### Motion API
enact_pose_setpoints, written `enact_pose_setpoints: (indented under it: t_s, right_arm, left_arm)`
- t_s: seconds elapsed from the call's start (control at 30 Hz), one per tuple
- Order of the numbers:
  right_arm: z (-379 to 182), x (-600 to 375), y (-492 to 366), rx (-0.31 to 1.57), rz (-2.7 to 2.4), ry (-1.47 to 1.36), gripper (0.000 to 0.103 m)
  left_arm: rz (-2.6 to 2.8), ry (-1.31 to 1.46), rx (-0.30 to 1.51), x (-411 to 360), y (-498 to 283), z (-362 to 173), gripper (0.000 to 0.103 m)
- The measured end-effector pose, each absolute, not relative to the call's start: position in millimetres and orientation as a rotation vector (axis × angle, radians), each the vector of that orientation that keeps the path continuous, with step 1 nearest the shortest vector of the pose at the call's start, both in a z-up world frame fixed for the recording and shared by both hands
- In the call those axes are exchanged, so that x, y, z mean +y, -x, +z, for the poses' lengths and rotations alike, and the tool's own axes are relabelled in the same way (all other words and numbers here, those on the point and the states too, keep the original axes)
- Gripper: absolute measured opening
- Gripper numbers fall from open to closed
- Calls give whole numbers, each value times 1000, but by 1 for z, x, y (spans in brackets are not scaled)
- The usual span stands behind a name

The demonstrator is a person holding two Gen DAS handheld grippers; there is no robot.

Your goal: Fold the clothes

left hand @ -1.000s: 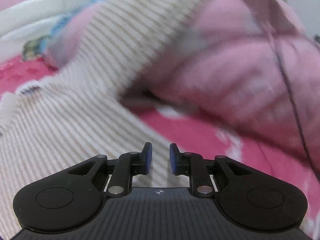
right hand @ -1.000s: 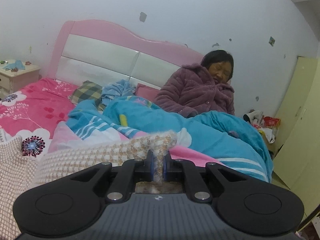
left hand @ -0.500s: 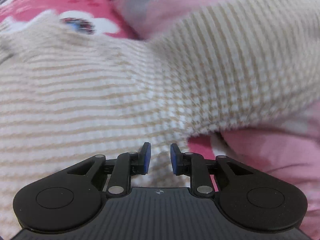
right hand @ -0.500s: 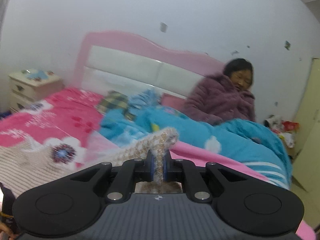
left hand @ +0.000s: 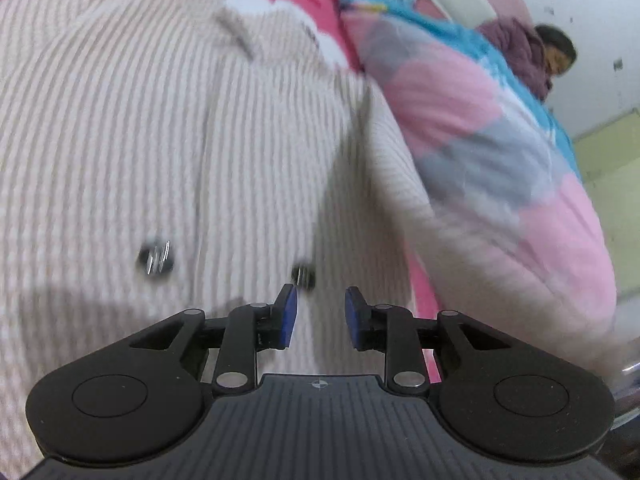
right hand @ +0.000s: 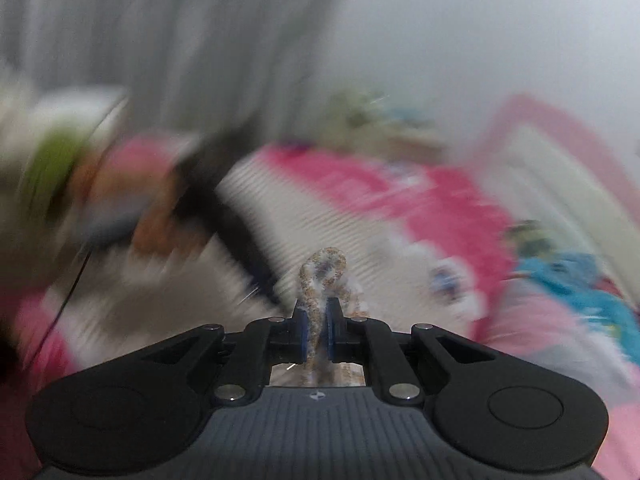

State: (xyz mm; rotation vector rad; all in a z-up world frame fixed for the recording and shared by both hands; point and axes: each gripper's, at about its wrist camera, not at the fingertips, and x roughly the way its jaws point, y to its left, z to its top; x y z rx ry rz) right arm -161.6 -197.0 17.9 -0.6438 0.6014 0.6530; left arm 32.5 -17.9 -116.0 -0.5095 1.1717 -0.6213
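A cream and beige striped knit sweater (left hand: pixel 168 128) lies spread on the pink bedsheet and fills most of the left wrist view; two dark buttons (left hand: pixel 155 257) show on it. My left gripper (left hand: pixel 320 316) hovers open just above the knit, nothing between its blue pads (left hand: pixel 289 316). In the blurred right wrist view, my right gripper (right hand: pixel 317 334) is shut on a bunched fold of the sweater (right hand: pixel 325 270), which sticks up between the pads. More of the striped knit (right hand: pixel 280 208) lies beyond it on the bed.
A pink, grey and blue quilt (left hand: pixel 480 128) is heaped to the right of the sweater, and a person in a purple robe (left hand: pixel 516 50) sits behind it. A blurred dark handle and a hand (right hand: pixel 168 208) show at left in the right wrist view.
The left gripper has swung over the sweater so the buttons now show. The right gripper has swept fast to the left, still holding the knit fold, and its view has blurred.
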Motion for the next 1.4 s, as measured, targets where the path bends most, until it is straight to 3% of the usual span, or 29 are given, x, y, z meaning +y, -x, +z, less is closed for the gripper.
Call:
enact_pose_setpoints:
  t_s: [0.2, 0.33, 0.4, 0.53, 0.67, 0.77, 0.83, 0.93, 1.0, 1.07, 1.27, 1.4]
  right_arm:
    - [-99, -172, 199, 692, 635, 835, 12]
    - [-116, -167, 224, 720, 611, 794, 35]
    - [-111, -172, 236, 733, 609, 743, 35]
    - [-85, -219, 233, 815, 509, 351, 37]
    - [-85, -296, 206, 914, 305, -229, 40]
    - [-106, -337, 183, 982, 244, -596, 40]
    - [-120, -336, 173, 1018, 245, -671, 40]
    - [-138, -328, 158, 1104, 240, -695, 40]
    - [-142, -323, 154, 1124, 246, -696, 31]
    - [-137, -321, 152, 1115, 250, -681, 18]
    - [-93, -326, 167, 1000, 262, -542, 17]
    - [-114, -321, 172, 1072, 221, -479, 16]
  left_arm:
    - [-708, 385, 1250, -46, 0, -142, 26]
    - [-760, 330, 1250, -62, 8, -145, 28]
    - [-775, 308, 1254, -66, 9, -145, 31]
    - [-785, 242, 1256, -73, 16, -147, 31]
    - [-781, 238, 1280, -71, 28, -153, 31]
    - [-783, 248, 1303, -73, 34, -158, 31]
    - [-783, 254, 1318, -75, 39, -162, 31]
    - [-777, 256, 1323, -76, 45, -165, 29]
    - [-766, 257, 1315, -76, 49, -164, 17]
    - [-774, 297, 1310, -76, 51, -159, 11]
    - [-848, 336, 1294, -92, 65, -145, 11]
    - [-842, 250, 1360, -115, 76, -164, 9]
